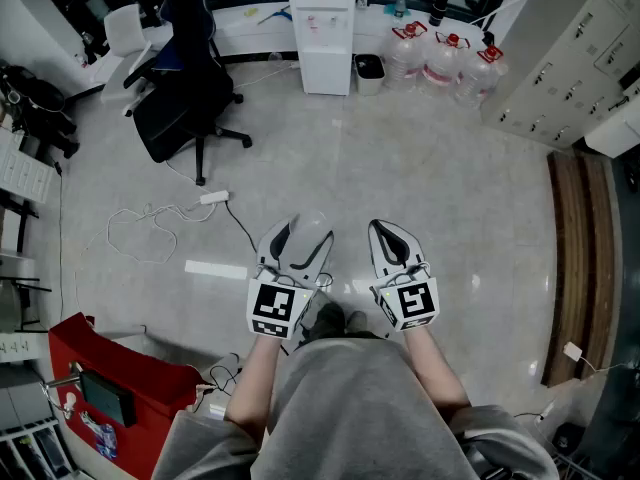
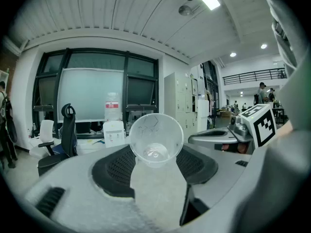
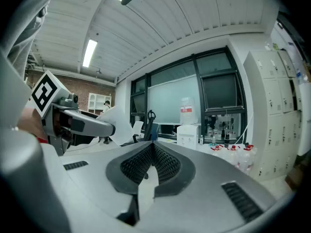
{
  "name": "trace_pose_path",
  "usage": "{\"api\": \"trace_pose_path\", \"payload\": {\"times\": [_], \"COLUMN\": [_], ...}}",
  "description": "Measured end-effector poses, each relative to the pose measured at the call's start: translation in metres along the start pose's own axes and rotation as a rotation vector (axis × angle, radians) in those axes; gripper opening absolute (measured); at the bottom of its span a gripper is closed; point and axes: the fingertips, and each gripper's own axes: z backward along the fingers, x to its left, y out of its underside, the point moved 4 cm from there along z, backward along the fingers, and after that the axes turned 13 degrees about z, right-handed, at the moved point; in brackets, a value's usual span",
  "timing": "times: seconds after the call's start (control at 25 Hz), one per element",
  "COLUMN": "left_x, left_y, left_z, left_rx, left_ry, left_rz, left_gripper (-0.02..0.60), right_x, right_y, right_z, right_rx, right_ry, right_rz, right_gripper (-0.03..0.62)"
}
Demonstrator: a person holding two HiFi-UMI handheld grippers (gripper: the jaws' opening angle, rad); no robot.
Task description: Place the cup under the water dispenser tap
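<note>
My left gripper [image 1: 305, 236] is shut on a clear plastic cup [image 1: 310, 226], held out in front of me above the floor. In the left gripper view the cup [image 2: 155, 139] lies on its side between the black pads [image 2: 116, 166], its mouth facing the camera and nothing in it. My right gripper [image 1: 388, 232] hangs beside it, shut and holding nothing; its pads [image 3: 165, 164] meet at the tip. The white water dispenser [image 1: 322, 28] stands far ahead against the back wall, and also shows small in the left gripper view [image 2: 113, 130] and the right gripper view [image 3: 187, 132].
A black office chair [image 1: 185, 88] stands at the left between me and the dispenser. Several large water bottles [image 1: 445, 63] and a small bin [image 1: 369, 68] sit right of the dispenser. A power strip [image 1: 213, 197] with cables lies on the floor. A red cart [image 1: 100, 378] is at lower left, lockers [image 1: 575, 48] at right.
</note>
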Motion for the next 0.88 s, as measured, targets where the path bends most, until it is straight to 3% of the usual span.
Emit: {"api": "trace_pose_path", "payload": {"times": [0.2, 0.44, 0.68, 0.88], "left_x": [-0.037, -0.062, -0.055, -0.021], "left_y": [-0.002, 0.008, 0.011, 0.006], "left_z": [0.0, 0.001, -0.019, -0.051], "left_rx": [-0.046, -0.01, 0.014, 0.014], "left_ry": [0.001, -0.006, -0.006, -0.006], "left_rz": [0.003, -0.018, -0.029, -0.016], "left_gripper": [0.267, 0.267, 0.267, 0.268], "right_x": [-0.027, -0.038, -0.041, -0.051], "right_y": [0.013, 0.029, 0.031, 0.035], "right_z": [0.055, 0.089, 0.066, 0.017], "right_rx": [-0.007, 0.001, -0.029, -0.022], "right_ry": [0.028, 0.053, 0.01, -0.008], "right_rz": [-0.005, -0.062, -0.095, -0.098], "right_gripper": [0.011, 0.011, 0.011, 0.012]}}
